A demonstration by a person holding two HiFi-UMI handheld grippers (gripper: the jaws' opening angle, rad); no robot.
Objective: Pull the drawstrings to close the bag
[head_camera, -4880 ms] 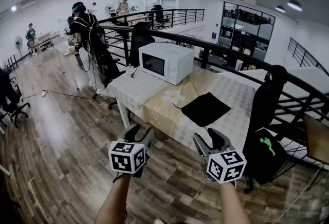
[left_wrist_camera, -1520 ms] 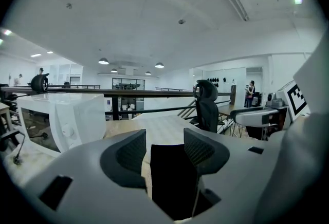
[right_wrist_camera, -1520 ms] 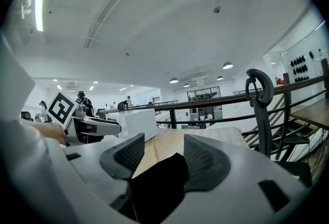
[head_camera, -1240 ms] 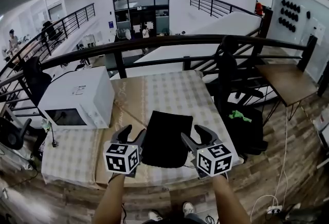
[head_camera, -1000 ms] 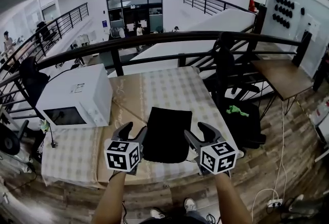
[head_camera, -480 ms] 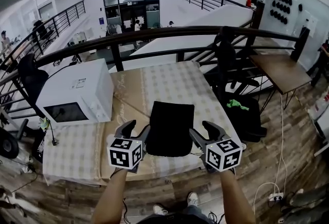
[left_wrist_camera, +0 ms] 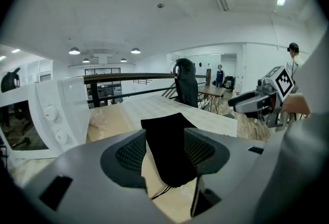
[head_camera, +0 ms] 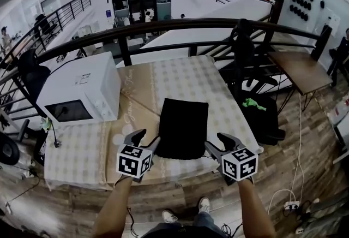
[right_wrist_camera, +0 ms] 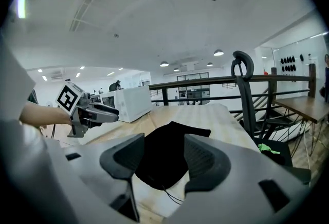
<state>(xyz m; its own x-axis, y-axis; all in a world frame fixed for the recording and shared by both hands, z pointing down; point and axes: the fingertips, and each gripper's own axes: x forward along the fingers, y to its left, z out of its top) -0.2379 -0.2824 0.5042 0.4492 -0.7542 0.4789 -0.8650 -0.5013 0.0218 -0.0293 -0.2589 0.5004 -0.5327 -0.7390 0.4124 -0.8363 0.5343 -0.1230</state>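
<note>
A flat black drawstring bag [head_camera: 182, 128] lies on the checked tablecloth, its near edge toward me. Thin dark drawstrings trail from that near edge [right_wrist_camera: 169, 194]. My left gripper [head_camera: 143, 141] hovers open just off the bag's near left corner, with nothing between its jaws. My right gripper [head_camera: 217, 143] hovers open off the near right corner, also holding nothing. In the left gripper view the bag [left_wrist_camera: 169, 148] shows between the jaws, farther off; in the right gripper view the bag [right_wrist_camera: 164, 159] lies ahead between the jaws.
A white microwave [head_camera: 79, 89] stands on the table's left part. A dark railing [head_camera: 180, 27] runs behind the table. A black office chair [head_camera: 245, 62] and a black bag with a green item [head_camera: 256, 106] sit to the right. The table's front edge [head_camera: 169, 177] is near me.
I have walked round to the table's front and come closer. Both open grippers have dropped lower, toward the bag's near corners.
</note>
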